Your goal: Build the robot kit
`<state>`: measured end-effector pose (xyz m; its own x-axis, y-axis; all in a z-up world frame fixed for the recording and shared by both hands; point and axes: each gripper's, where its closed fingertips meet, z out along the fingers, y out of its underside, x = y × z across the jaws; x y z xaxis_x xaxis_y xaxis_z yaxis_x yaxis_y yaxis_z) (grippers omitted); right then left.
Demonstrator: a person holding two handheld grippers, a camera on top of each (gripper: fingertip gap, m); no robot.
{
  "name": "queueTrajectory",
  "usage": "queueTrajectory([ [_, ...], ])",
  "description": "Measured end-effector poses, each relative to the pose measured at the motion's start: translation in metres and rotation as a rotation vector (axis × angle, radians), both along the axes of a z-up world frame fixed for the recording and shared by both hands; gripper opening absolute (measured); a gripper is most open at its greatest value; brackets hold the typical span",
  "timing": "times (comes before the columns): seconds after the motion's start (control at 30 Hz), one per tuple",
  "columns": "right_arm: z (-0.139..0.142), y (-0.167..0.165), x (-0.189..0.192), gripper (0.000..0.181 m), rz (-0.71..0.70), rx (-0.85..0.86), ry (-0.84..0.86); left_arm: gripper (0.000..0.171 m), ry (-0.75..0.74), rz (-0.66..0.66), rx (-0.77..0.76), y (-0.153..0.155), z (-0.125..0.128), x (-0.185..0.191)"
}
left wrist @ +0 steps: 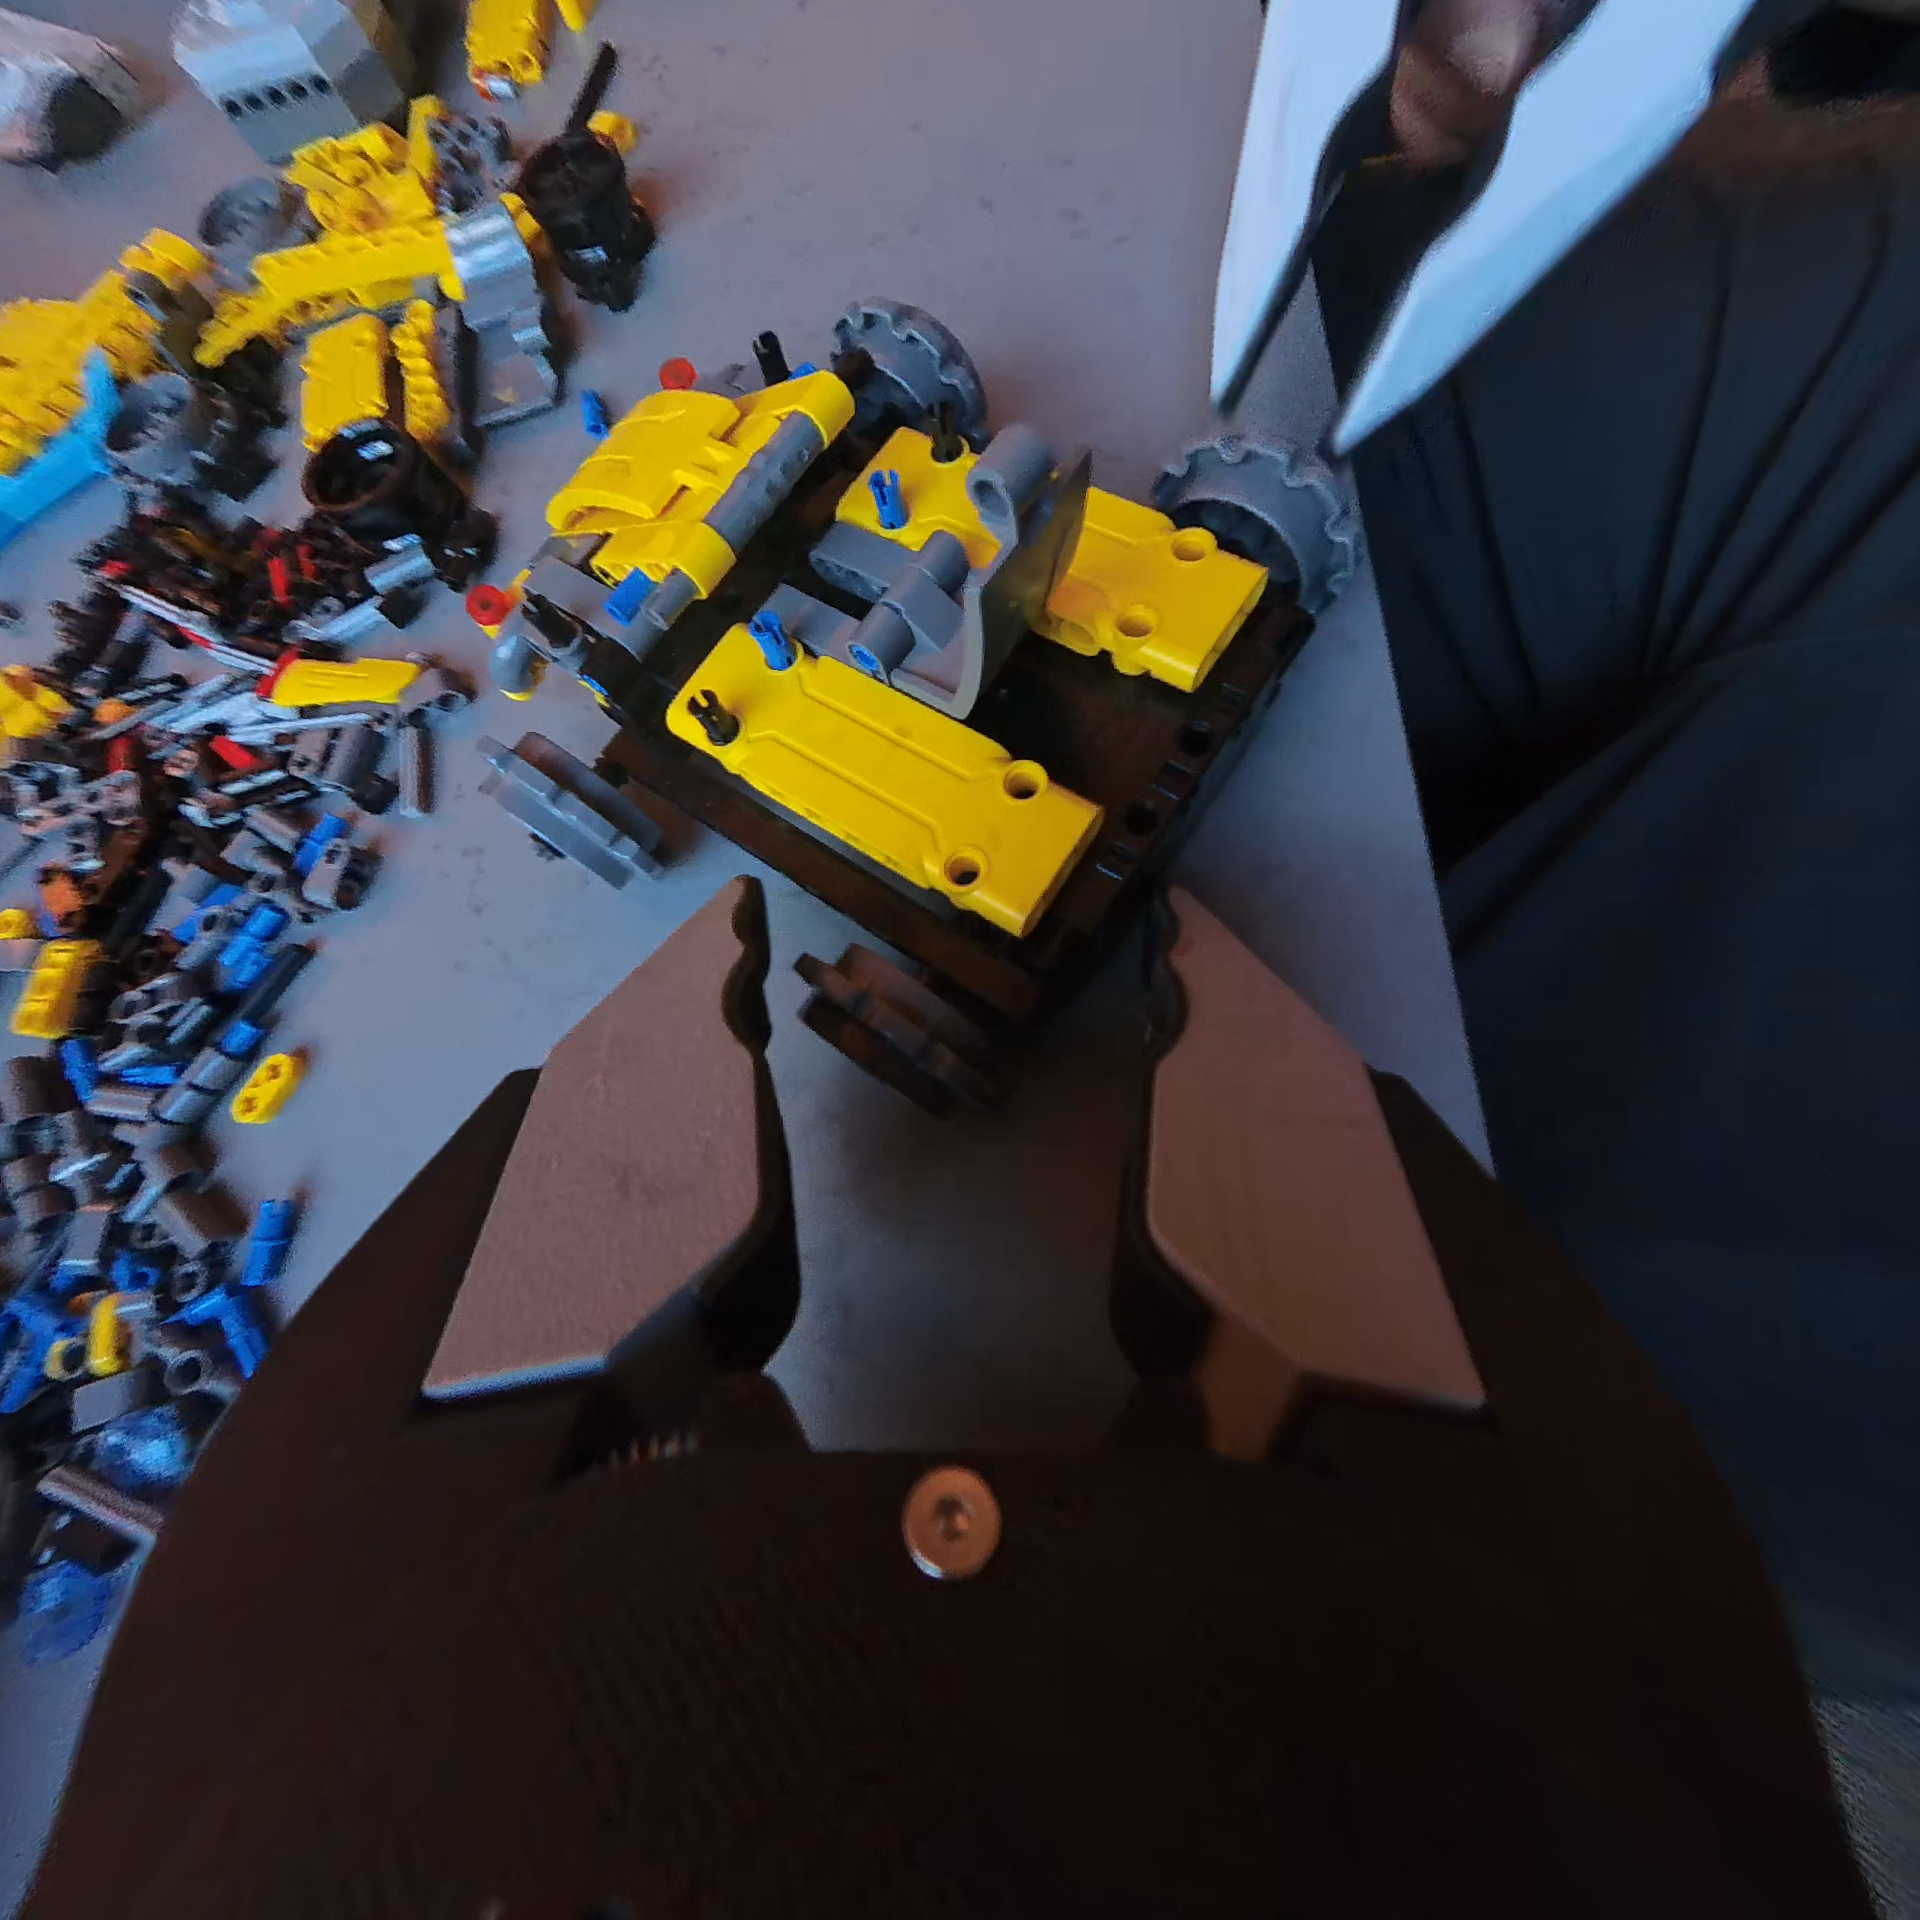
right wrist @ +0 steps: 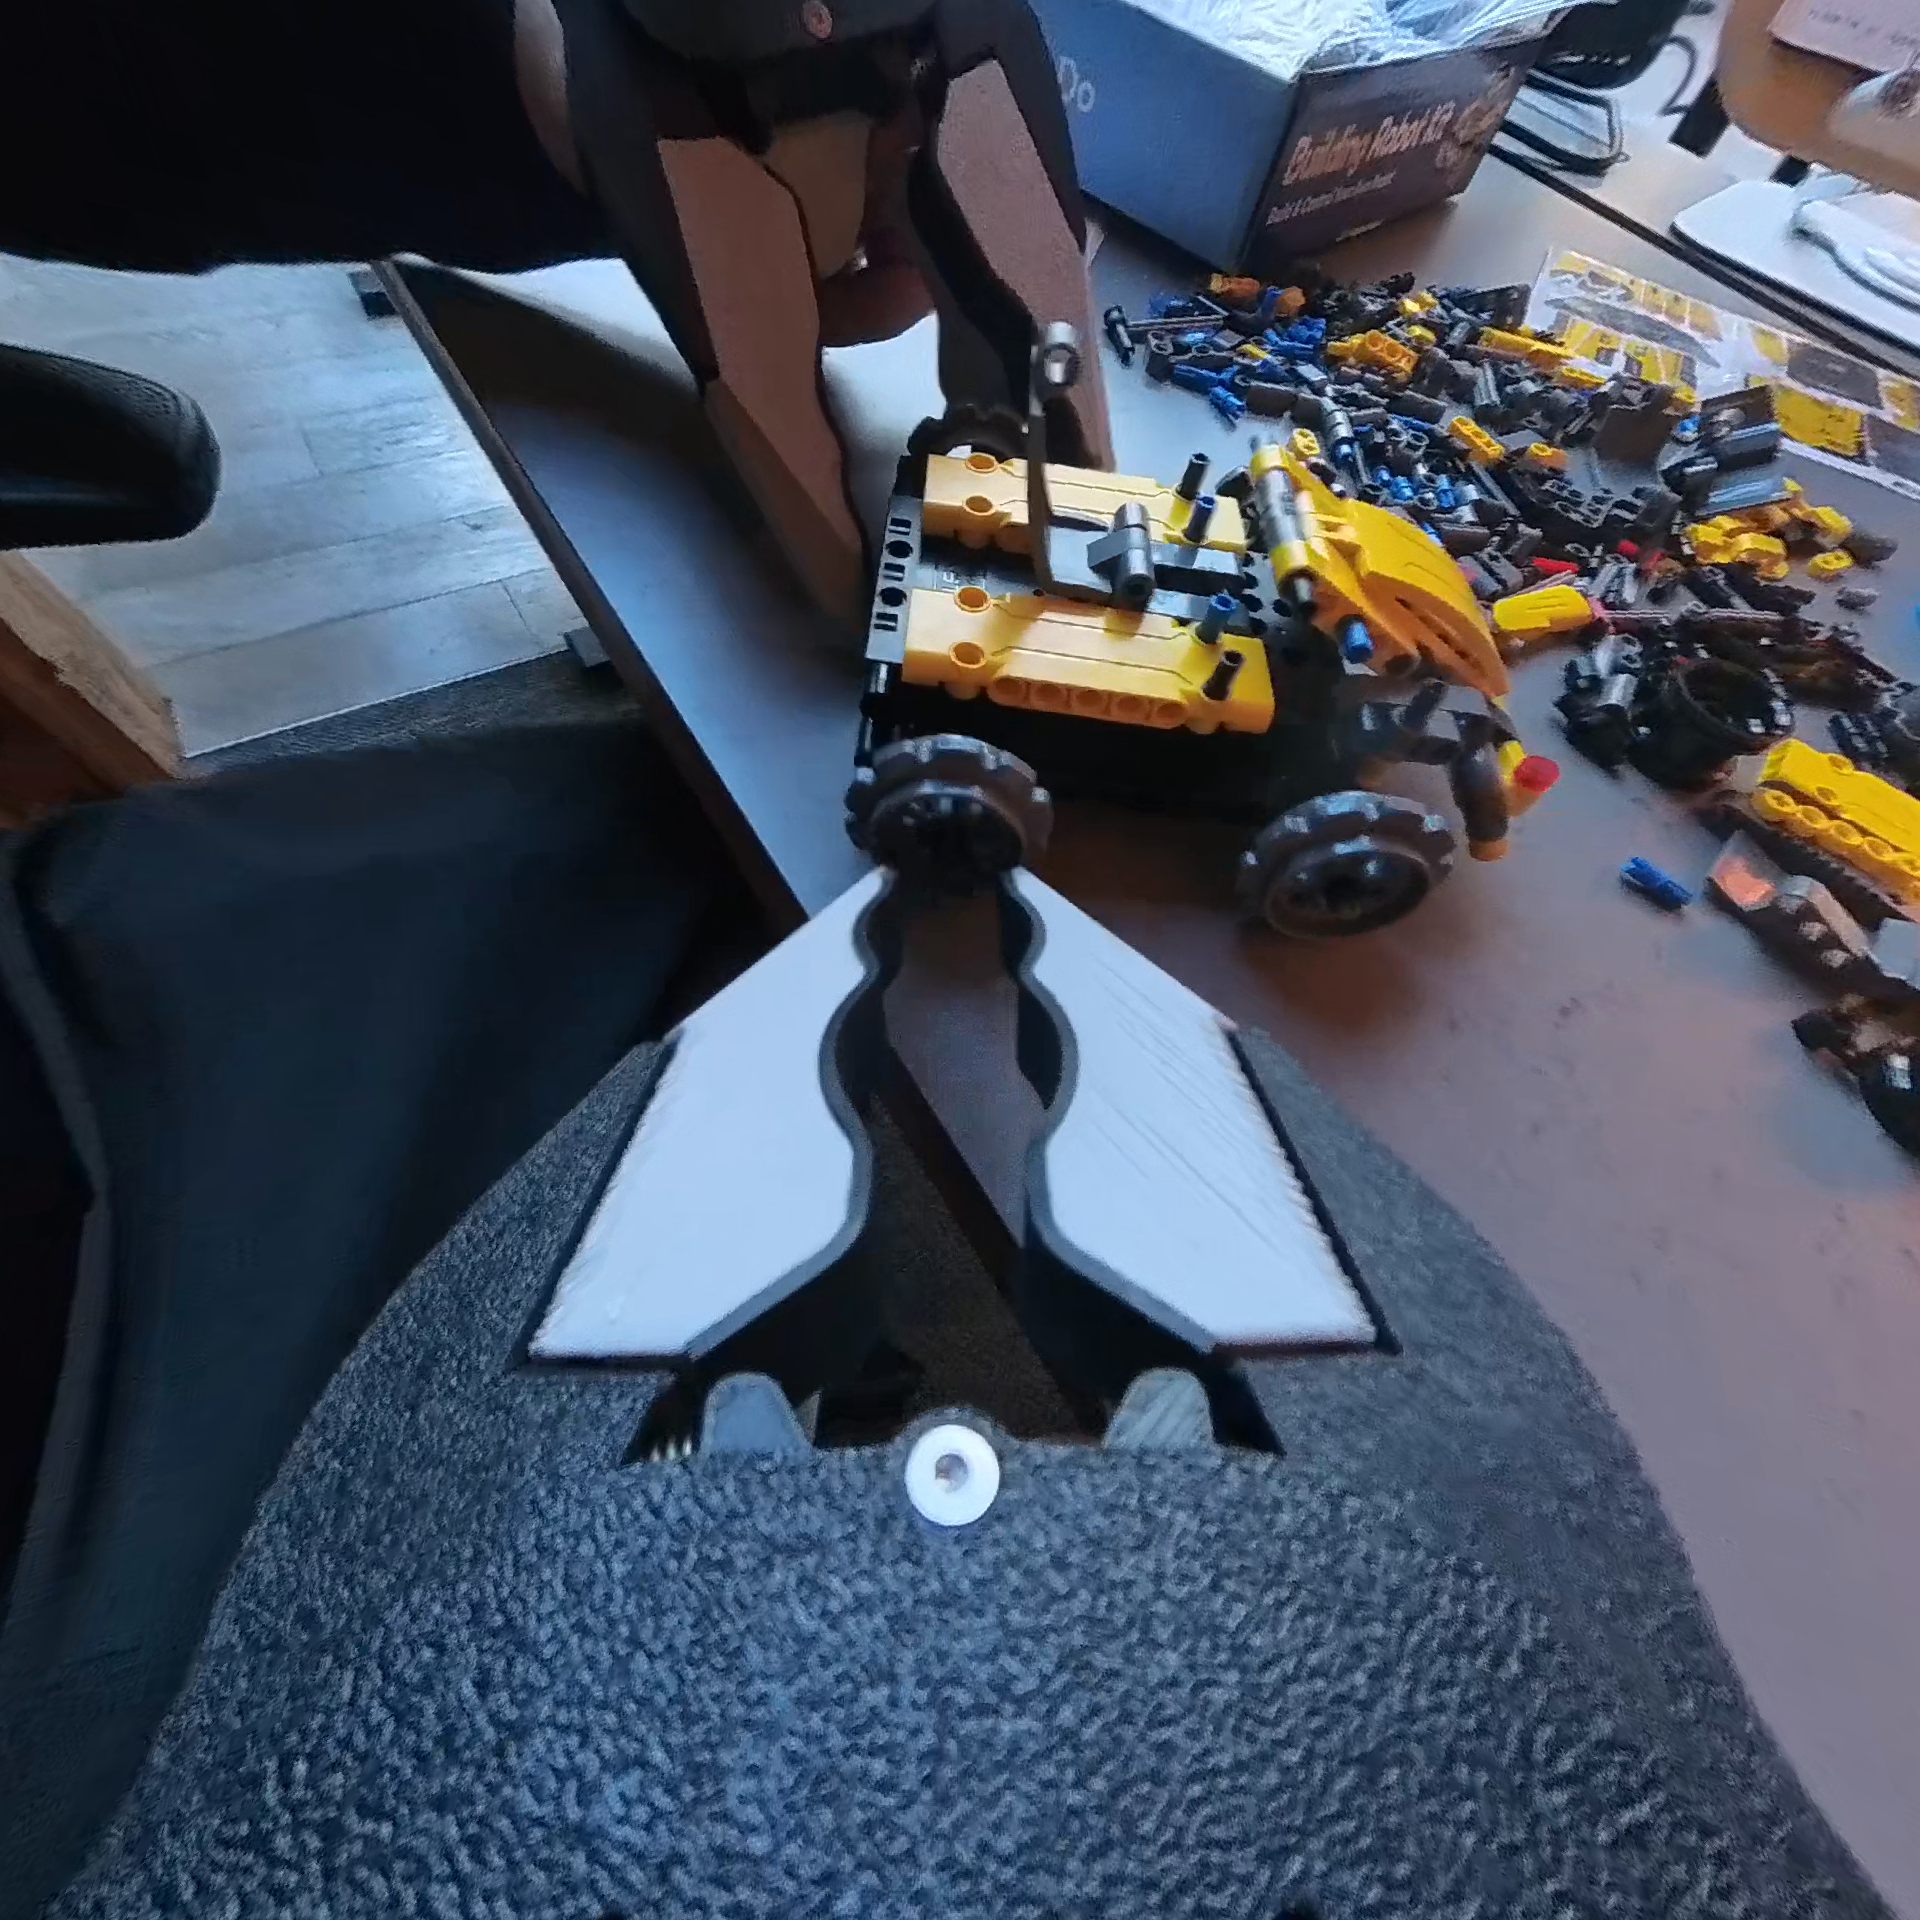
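**Both grippers at yellow model car**

L gripper (left wrist: 956, 925) spread wide, empty, straddling the car (left wrist: 883, 769) rear at the table (left wrist: 987, 156) edge. Loose parts pile (left wrist: 208, 831) beside. R gripper (right wrist: 945, 883) narrowly parted, holding nothing, tips at rear wheel (right wrist: 945, 805) — contact unclear.

left gripper (left wrist: 951, 935) angled down, tan fingers (left wrist: 644, 1143) spread wide, nothing between them, right gripper (right wrist: 943, 883) low, white fingers (right wrist: 717, 1174) parted a bit, tips at a wheel
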<state>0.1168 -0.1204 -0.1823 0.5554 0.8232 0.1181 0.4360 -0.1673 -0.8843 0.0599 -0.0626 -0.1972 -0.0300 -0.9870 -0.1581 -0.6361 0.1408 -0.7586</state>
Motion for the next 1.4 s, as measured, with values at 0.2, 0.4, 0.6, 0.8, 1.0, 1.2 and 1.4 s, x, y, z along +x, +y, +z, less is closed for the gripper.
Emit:
queueTrajectory([
  [0.2, 0.015, 0.009, 0.038, 0.018, -0.062, -0.008, 0.105, 0.088, -0.041, 0.074, 0.118, 0.009, 0.008, -0.002],
  [0.4, 0.023, 0.027, 0.076, 0.026, -0.143, -0.042, 0.201, 0.089, -0.113, 0.239, 0.139, 0.012, 0.024, -0.023],
  [0.6, 0.063, 0.044, 0.093, 0.046, -0.150, -0.080, 0.479, 0.100, -0.548, 0.521, -0.048, 0.012, 0.087, -0.054],
  [0.8, 0.095, 0.057, 0.098, 0.059, -0.096, -0.100, 0.688, 0.052, -0.818, 0.644, -0.182, -0.008, 0.109, -0.075],
  [1.0, 0.053, 0.088, 0.090, 0.058, -0.223, -0.110, 0.349, 0.013, -0.486, 1.020, -0.090, -0.002, 0.045, -0.097],
  [1.2, 0.031, 0.104, 0.085, 0.049, -0.265, -0.173, 0.225, 0.000, -0.521, 0.989, -0.099, -0.012, 0.029, -0.100],
  [1.4, 0.024, 0.097, 0.072, 0.018, -0.180, -0.189, 0.163, 0.000, -0.504, 0.925, -0.019, -0.017, 0.031, -0.090],
])
